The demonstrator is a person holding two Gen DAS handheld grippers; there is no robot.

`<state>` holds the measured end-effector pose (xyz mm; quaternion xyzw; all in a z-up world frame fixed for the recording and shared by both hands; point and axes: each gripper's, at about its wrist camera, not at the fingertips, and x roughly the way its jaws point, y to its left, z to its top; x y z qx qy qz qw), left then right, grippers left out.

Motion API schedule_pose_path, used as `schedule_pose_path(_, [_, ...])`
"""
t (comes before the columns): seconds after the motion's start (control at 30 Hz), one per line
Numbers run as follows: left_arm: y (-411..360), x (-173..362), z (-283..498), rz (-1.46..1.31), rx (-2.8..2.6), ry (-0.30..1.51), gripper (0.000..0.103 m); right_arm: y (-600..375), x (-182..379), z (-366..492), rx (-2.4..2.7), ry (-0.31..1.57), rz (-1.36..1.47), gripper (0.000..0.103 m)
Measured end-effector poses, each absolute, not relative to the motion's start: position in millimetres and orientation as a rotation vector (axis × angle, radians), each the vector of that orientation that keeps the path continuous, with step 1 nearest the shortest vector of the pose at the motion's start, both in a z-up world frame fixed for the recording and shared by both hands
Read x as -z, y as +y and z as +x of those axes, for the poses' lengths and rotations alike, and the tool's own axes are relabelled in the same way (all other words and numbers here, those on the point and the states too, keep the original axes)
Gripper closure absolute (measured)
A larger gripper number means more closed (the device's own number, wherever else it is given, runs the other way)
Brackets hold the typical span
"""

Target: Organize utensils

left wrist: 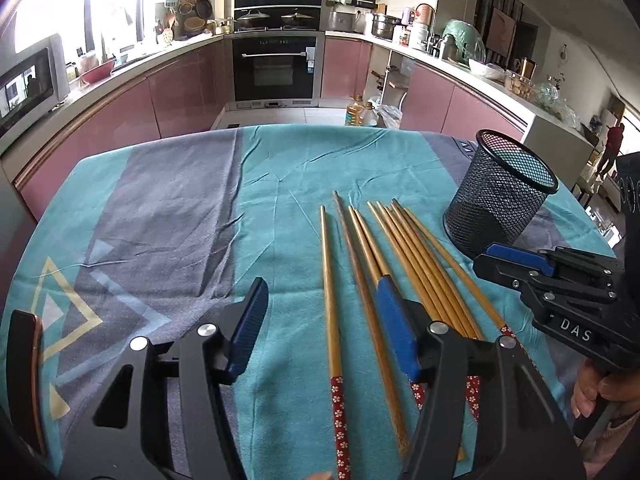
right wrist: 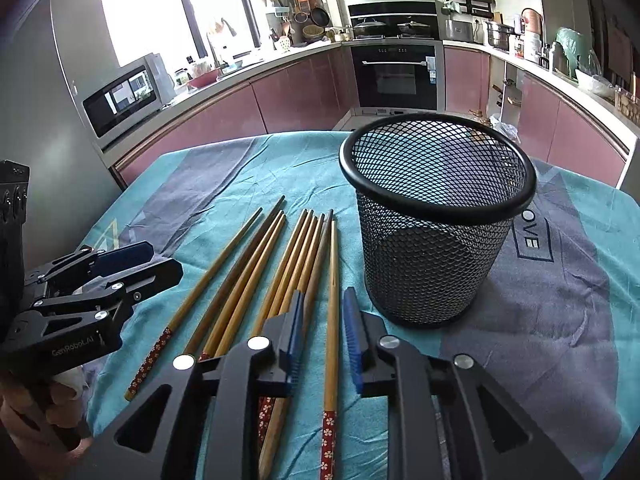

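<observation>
- Left gripper (left wrist: 324,344): jaws wide apart, straddling two chopsticks (left wrist: 404,256), gripping nothing.
- Right gripper (right wrist: 322,336): jaws partly apart around one chopstick (right wrist: 331,300), no contact.
- Mesh cup (right wrist: 436,216) upright, beside the chopsticks.

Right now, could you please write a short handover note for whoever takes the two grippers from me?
Left gripper: open, empty, low over the left side of the chopsticks.
Right gripper: open, holding nothing, its fingers either side of the rightmost chopstick, next to the mesh cup.
The chopsticks lie side by side on the teal cloth, tips pointing away, left of the upright cup.
Done: nothing; the cup looks empty.
Left: pick up the chopsticks and stand them in the cup, probably starting with the rightmost one.
</observation>
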<state>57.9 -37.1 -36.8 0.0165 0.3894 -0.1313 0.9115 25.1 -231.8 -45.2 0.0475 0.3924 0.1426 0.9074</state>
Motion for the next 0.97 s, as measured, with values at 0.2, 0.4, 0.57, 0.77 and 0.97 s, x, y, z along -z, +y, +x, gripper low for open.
schedule_pose_path(0.2, [-33,34,53,0.025,0.251,0.782,0.010,-231,44,20,-0.302,0.797,0.094,0.070])
schedule_pose_path(0.4, [-28,30,50,0.014,0.235,0.752,0.006,-233,46,17,-0.308,0.799,0.100,0.067])
schedule_pose_path(0.57, [-28,26,44,0.022,0.239,0.698,0.006,-234,47,15,-0.305,0.794,0.097,0.062])
schedule_pose_path(0.77, [-28,32,48,0.008,0.237,0.756,0.006,-236,47,8,-0.312,0.784,0.067,0.041])
schedule_pose_path(0.97, [-18,47,60,0.010,0.190,0.811,0.006,-253,45,-8,-0.271,0.755,0.039,0.014])
